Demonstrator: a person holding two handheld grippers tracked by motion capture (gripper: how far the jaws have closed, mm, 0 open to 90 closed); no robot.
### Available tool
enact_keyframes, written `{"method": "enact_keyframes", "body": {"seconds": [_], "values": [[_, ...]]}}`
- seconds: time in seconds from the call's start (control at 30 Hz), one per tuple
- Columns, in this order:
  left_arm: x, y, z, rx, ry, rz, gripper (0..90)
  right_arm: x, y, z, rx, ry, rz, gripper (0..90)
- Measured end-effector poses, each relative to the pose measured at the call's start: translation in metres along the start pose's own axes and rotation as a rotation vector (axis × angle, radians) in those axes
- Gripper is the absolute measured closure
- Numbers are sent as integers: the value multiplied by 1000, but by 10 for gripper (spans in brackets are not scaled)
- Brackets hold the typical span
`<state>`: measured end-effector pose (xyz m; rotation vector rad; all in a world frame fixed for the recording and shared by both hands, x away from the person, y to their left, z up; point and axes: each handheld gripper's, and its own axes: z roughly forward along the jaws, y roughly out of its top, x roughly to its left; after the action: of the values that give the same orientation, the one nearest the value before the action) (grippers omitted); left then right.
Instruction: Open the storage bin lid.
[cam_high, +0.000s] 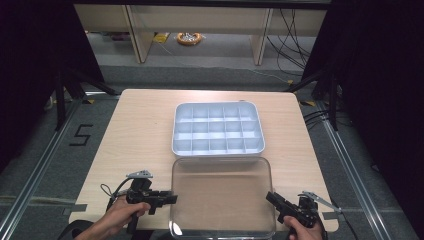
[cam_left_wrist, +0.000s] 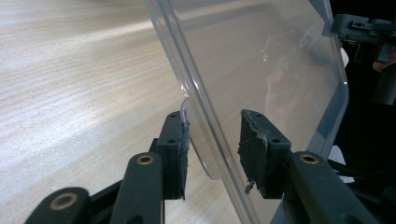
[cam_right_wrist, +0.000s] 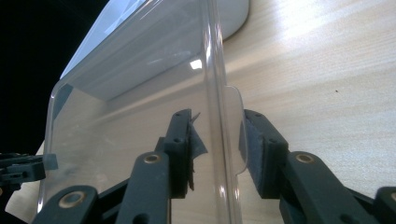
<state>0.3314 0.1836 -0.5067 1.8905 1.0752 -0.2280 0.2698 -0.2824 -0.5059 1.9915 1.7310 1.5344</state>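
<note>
The clear lid sits low in the middle of the frame, below the white tray. The 2 grippers, left and right, clamp its side edges.

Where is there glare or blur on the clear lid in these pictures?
High view: the clear lid is sharp, with faint reflections along its edges. Left gripper view: the lid carries soft reflections, and the wooden table behind is blurred. Right gripper view: a bright glint sits on the lid's rim; the white tray beyond is out of focus.
</note>
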Motion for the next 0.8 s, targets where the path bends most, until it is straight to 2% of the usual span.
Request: {"method": "enact_keyframes", "body": {"seconds": [0.07, 0.1, 0.13, 0.17, 0.2, 0.23, 0.33, 0.37, 0.4, 0.43, 0.47, 0.5, 0.53, 0.57, 0.6, 0.63, 0.67, 0.7, 0.73, 0.77, 0.8], "values": [[1, 0, 1, 2, 15, 3, 610, 2, -1, 3, 8, 22, 49, 654], [3, 1, 2, 14, 15, 6, 608, -2, 0, 5, 3, -3, -4, 654], [3, 1, 2, 14, 15, 6, 605, -2, 0, 5, 3, -3, -4, 654], [4, 1, 2, 16, 18, 6, 605, 0, 0, 4, 6, 19, 16, 654], [4, 1, 3, 21, 19, 11, 602, -1, 0, 5, 1, 17, -5, 654], [4, 2, 3, 23, 22, 15, 601, 1, -1, 6, 20, 25, 32, 654], [3, 2, 3, 26, 30, 34, 597, -1, -1, 8, 15, 16, 30, 654], [3, 2, 3, 27, 32, 35, 597, -2, -1, 10, 16, -7, 20, 653], [3, 2, 4, 29, 32, 33, 595, -4, 0, 11, 19, -4, -2, 653], [3, 2, 4, 39, 28, 36, 593, -3, 0, 12, 34, -31, 8, 653], [3, 2, 5, 45, 39, 40, 586, -6, 1, 13, 21, -39, -46, 653], [3, 2, 5, 45, 39, 40, 585, -6, 1, 13, 21, -39, -46, 653], [2, 2, 5, 46, 49, 41, 587, -3, 0, 14, 33, -43, 3, 652], [2, 3, 5, 43, 58, 41, 588, -5, 0, 15, 30, -19, -5, 650], [2, 3, 5, 43, 58, 41, 586, -5, 0, 15, 30, -19, -5, 650], [2, 3, 6, 49, 57, 46, 586, -7, 1, 15, 32, -40, -33, 650], [2, 3, 7, 48, 50, 41, 583, -5, 1, 16, 42, -31, 6, 648], [2, 3, 7, 48, 50, 41, 583, -5, 1, 16, 42, -31, 6, 648], [3, 3, 8, 62, 41, 46, 581, -8, 2, 17, 41, -33, -24, 645], [3, 3, 8, 63, 42, 46, 580, -6, 2, 18, 41, -36, 5, 642], [3, 3, 8, 63, 42, 46, 580, -6, 2, 18, 41, -36, 5, 642]]}}
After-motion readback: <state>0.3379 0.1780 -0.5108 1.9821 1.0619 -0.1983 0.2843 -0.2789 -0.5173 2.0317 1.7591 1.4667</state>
